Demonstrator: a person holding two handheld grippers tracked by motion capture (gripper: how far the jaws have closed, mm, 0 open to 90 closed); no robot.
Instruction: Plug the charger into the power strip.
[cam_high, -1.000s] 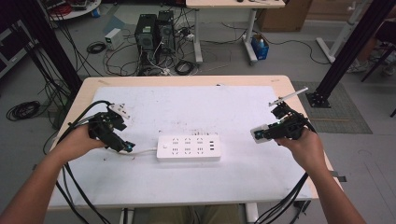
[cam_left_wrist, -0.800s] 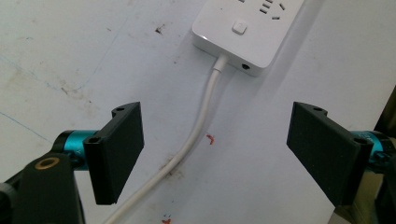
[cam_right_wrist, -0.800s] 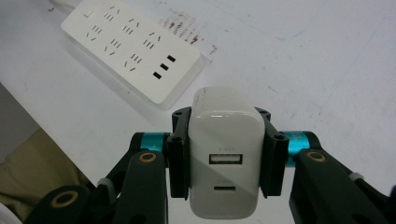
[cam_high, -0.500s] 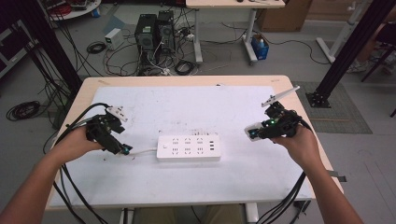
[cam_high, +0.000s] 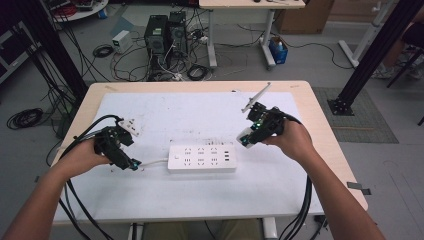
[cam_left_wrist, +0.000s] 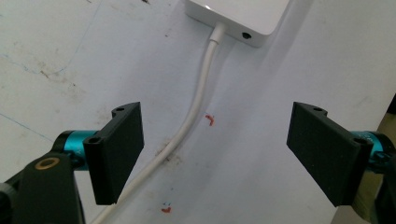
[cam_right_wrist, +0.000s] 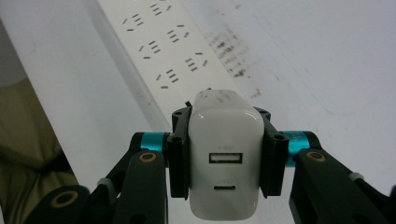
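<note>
A white power strip (cam_high: 201, 158) lies flat at the table's middle, several sockets facing up (cam_right_wrist: 159, 51). Its white cord (cam_left_wrist: 196, 107) leaves its end (cam_left_wrist: 238, 18) and runs between the jaws of my left gripper (cam_left_wrist: 215, 154), which stands open just above the table, left of the strip (cam_high: 131, 164). My right gripper (cam_right_wrist: 225, 154) is shut on a white USB charger (cam_right_wrist: 225, 149) with two ports showing. It hovers above the strip's right end (cam_high: 246, 138).
A white plug (cam_high: 128, 125) lies on the table behind my left hand. A thin white stick (cam_high: 256, 97) pokes up behind the right gripper. Black cables (cam_high: 82, 200) trail off the table's front. Computer towers (cam_high: 162, 35) and loose wires sit on the floor beyond.
My right gripper has carried the charger left and forward toward the strip's right end. The left gripper has shifted slightly left along the cord.
</note>
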